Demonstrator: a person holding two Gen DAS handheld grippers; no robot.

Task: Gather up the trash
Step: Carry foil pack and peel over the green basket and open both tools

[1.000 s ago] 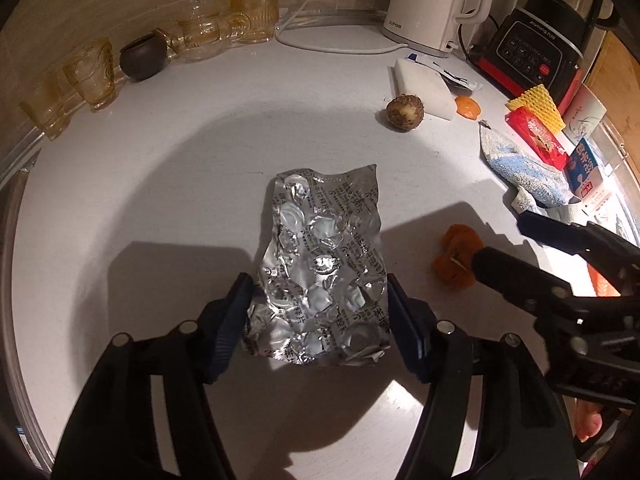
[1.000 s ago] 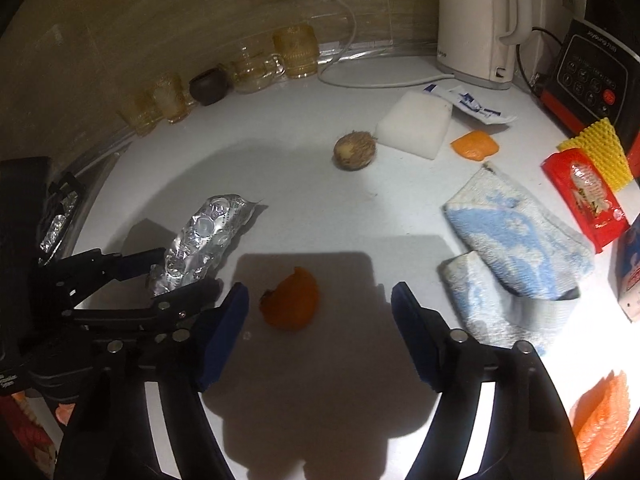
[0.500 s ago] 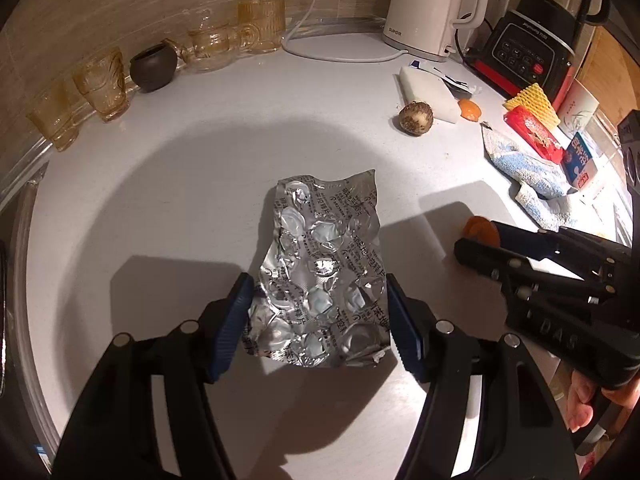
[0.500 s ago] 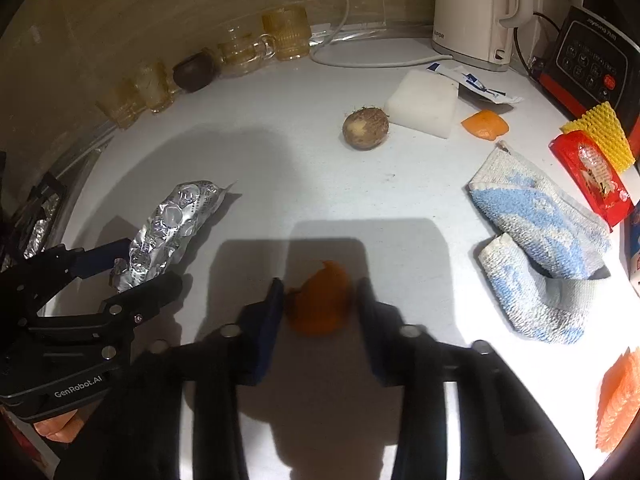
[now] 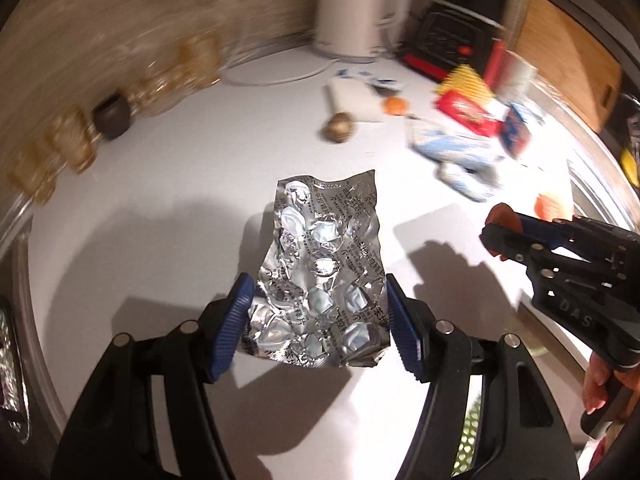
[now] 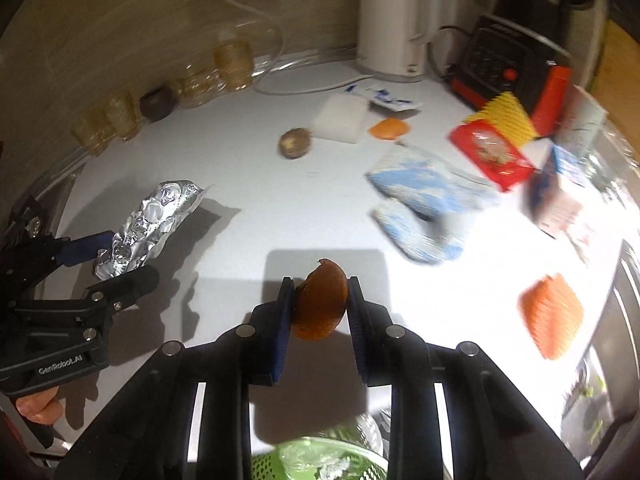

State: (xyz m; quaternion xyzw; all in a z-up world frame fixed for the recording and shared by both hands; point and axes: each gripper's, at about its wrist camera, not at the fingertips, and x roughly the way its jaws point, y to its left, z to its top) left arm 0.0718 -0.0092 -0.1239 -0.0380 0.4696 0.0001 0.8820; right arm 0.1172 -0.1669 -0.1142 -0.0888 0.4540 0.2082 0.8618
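Note:
My left gripper (image 5: 318,316) is shut on a crumpled silver blister pack (image 5: 326,268) and holds it above the white counter (image 5: 168,208). The pack also shows in the right wrist view (image 6: 154,220), in the left gripper (image 6: 120,264). My right gripper (image 6: 320,304) is shut on an orange peel piece (image 6: 320,306), lifted off the counter. In the left wrist view the right gripper (image 5: 500,232) shows at right with the peel (image 5: 502,216) at its tips.
On the counter lie a brown round fruit (image 6: 294,143), another peel piece (image 6: 389,128), a white sponge (image 6: 340,118), a blue-white cloth (image 6: 424,200), a red packet (image 6: 490,152) and orange netting (image 6: 552,316). A green basket (image 6: 320,460) sits below my right gripper. Glasses (image 6: 108,120) and kettle (image 6: 390,20) stand behind.
My right gripper closed on the orange peel and lifted it back off the counter. My left gripper raised the blister pack and pulled back; the view is blurred by motion.

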